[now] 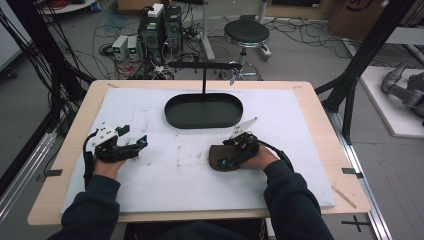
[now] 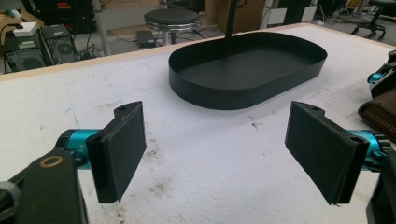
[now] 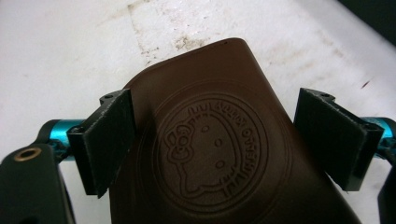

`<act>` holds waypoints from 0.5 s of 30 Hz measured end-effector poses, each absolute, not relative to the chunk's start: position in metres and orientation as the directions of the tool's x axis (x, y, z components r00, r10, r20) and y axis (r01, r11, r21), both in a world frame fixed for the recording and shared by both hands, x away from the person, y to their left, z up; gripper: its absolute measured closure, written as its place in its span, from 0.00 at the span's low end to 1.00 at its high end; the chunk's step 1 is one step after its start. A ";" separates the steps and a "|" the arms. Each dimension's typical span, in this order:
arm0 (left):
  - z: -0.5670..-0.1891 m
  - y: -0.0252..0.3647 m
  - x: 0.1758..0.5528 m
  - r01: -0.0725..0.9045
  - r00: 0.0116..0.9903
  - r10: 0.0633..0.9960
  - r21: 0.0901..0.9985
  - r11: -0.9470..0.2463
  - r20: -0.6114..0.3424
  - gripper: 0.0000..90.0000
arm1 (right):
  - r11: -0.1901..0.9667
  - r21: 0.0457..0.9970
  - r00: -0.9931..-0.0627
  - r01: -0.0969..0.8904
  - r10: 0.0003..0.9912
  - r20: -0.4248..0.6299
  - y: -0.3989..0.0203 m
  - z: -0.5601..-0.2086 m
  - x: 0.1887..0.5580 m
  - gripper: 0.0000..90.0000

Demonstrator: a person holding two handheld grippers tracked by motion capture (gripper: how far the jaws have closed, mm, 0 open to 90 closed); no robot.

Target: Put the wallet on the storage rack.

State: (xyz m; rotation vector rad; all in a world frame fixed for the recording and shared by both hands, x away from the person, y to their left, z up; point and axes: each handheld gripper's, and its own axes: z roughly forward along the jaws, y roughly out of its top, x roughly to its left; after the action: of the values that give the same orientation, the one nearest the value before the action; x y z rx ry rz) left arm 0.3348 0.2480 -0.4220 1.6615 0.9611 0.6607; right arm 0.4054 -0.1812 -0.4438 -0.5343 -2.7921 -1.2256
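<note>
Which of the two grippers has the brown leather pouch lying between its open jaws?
The right gripper: its jaws straddle the brown pouch on the white mat. The left gripper has bare mat between its jaws.

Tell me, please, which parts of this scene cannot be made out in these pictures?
- Brown pouch: its near end is cut off by the bottom edge of the right gripper view; in the high view the right tool and hand cover most of it.
- Embossed lettering on the pouch: too small and faint to read.
- Black tray: its post runs off the top edge of the left gripper view.
</note>
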 end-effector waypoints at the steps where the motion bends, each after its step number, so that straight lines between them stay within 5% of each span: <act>1: -0.422 0.248 0.335 0.267 0.524 0.851 0.956 -0.121 -0.039 0.23 | 0.621 0.703 -0.934 0.348 0.298 0.199 -0.182 -0.445 0.407 0.15; 8: -0.422 0.249 0.334 0.268 0.520 0.853 0.957 -0.115 -0.043 0.23 | 0.626 0.671 -0.914 0.398 0.338 0.226 -0.181 -0.440 0.405 0.23; 15: -0.422 0.249 0.335 0.266 0.521 0.852 0.958 -0.111 -0.046 0.23 | 0.610 0.688 -0.907 0.394 0.377 0.185 -0.193 -0.424 0.402 0.57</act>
State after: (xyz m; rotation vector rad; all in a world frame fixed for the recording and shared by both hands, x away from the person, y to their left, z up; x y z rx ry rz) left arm 0.3347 0.2493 -0.4216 1.6516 0.9638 0.6596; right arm 0.4017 -0.1934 -0.4243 -0.6709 -2.7991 -1.2044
